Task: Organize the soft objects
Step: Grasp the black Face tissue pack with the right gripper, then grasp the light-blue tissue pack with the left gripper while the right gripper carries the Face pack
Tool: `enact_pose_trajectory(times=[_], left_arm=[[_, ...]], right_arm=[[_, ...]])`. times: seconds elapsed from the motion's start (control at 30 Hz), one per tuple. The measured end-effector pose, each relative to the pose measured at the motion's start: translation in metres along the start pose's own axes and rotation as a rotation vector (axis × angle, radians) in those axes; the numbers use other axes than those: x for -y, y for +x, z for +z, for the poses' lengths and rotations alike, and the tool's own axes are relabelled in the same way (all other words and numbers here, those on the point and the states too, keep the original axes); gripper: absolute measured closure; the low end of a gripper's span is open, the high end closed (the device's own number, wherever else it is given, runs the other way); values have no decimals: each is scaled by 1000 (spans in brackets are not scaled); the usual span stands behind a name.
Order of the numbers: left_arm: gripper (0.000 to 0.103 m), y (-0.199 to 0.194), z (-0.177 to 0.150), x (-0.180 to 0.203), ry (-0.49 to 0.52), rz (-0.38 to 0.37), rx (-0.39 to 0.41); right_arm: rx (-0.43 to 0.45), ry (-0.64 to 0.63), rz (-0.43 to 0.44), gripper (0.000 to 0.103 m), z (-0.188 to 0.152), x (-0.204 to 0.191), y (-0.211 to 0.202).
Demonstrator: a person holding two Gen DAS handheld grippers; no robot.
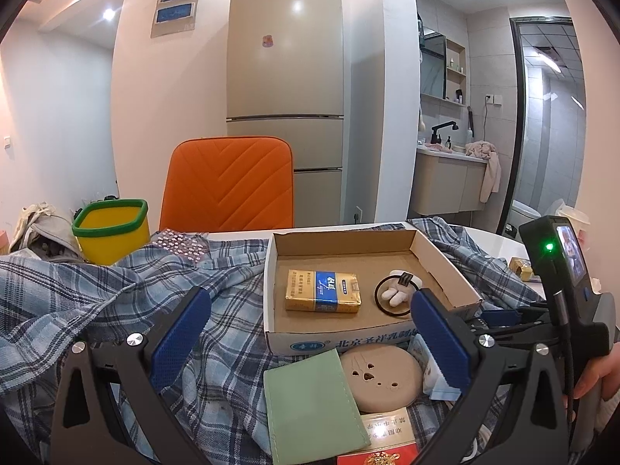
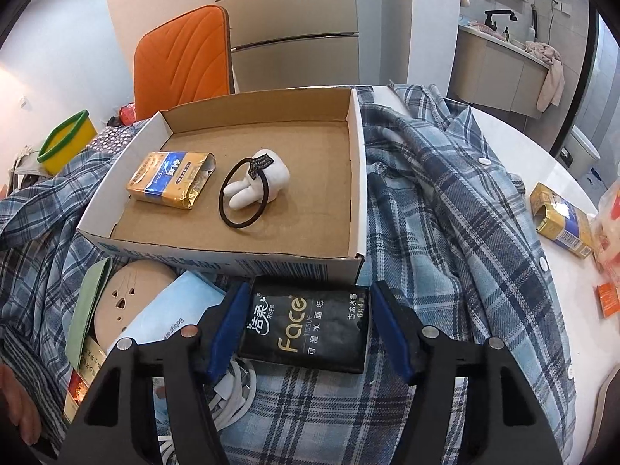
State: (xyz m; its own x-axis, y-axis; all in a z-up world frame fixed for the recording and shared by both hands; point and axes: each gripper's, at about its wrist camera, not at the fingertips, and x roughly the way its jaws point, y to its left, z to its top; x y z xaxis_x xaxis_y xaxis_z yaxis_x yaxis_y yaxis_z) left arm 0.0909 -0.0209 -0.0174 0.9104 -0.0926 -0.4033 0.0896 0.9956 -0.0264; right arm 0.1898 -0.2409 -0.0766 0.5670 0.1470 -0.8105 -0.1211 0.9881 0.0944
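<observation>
A shallow cardboard box (image 1: 434, 259) (image 2: 358, 178) lies on a blue plaid shirt (image 2: 445, 201). In it are a gold and blue soft pack (image 1: 322, 291) (image 2: 170, 180) and a white plush hair tie with a black band (image 1: 395, 294) (image 2: 254, 190). My right gripper (image 2: 306, 329) stands around a black "Face" tissue pack (image 2: 306, 329) just in front of the box, pads at its two ends. My left gripper (image 1: 310, 333) is open and empty above a green cloth pouch (image 1: 310, 403) and a beige round pad (image 1: 381, 379).
An orange chair (image 1: 228, 186) and a fridge (image 1: 285, 69) stand behind the table. A yellow bin (image 1: 112, 232) is at the far left. A light blue packet (image 2: 162, 317), white cable (image 2: 236, 399) and another gold pack (image 2: 562, 221) lie around.
</observation>
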Motion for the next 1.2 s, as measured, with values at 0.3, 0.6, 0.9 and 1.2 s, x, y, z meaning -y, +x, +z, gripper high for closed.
enact_pose_trajectory(times=[0.3, 0.6, 0.9, 1.2], left_arm=[[0, 4, 1, 10, 51, -22, -55], [4, 27, -1, 64, 179, -91, -271], [19, 52, -11, 103, 244, -121, -381], [40, 65, -35, 120, 315, -192, -526]], right_arm=[[90, 19, -9, 41, -4, 6, -30], [324, 45, -29, 41, -23, 15, -92], [464, 72, -86, 41, -28, 22, -111], [446, 71, -87, 41, -29, 24, -107]])
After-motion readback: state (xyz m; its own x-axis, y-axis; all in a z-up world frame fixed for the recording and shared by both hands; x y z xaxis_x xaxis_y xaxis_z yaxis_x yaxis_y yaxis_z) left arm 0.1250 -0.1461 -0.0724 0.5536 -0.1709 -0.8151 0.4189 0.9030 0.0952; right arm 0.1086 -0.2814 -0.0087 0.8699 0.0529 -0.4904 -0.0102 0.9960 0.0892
